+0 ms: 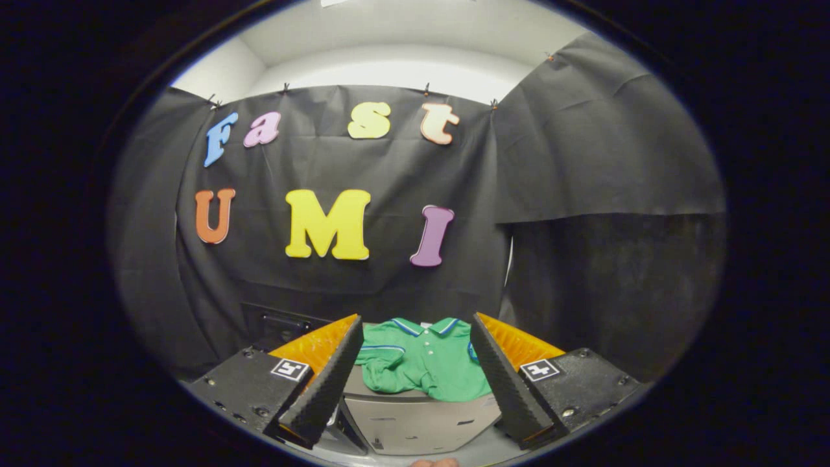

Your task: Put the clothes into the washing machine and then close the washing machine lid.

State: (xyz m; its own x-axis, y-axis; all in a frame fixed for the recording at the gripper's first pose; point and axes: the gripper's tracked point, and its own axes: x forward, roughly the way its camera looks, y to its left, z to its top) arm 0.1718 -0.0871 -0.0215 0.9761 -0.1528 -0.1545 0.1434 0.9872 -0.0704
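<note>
Gripper (pixel 415 363): fingers spread wide, nothing held between them; carried level, pointing at the booth's back wall.

Green polo shirt (pixel 423 363): the clothes of the task. Seen in the gap between the two fingers and beyond their tips, not touched by either. Laid crumpled, collar away from the gripper, on top of a pale grey box-shaped unit.

Pale grey unit (pixel 415 421): directly ahead of and below the fingers, its front face toward the gripper. Judged to be the washing machine; whether its lid is open or closed cannot be told.

Step in hand: the approach to the shirt, the first pick not yet made.

Next move, as judged: the gripper is to be carried forward and tipped down until the fabric lies between the fingers, which are then to be closed on a fold.
</note>
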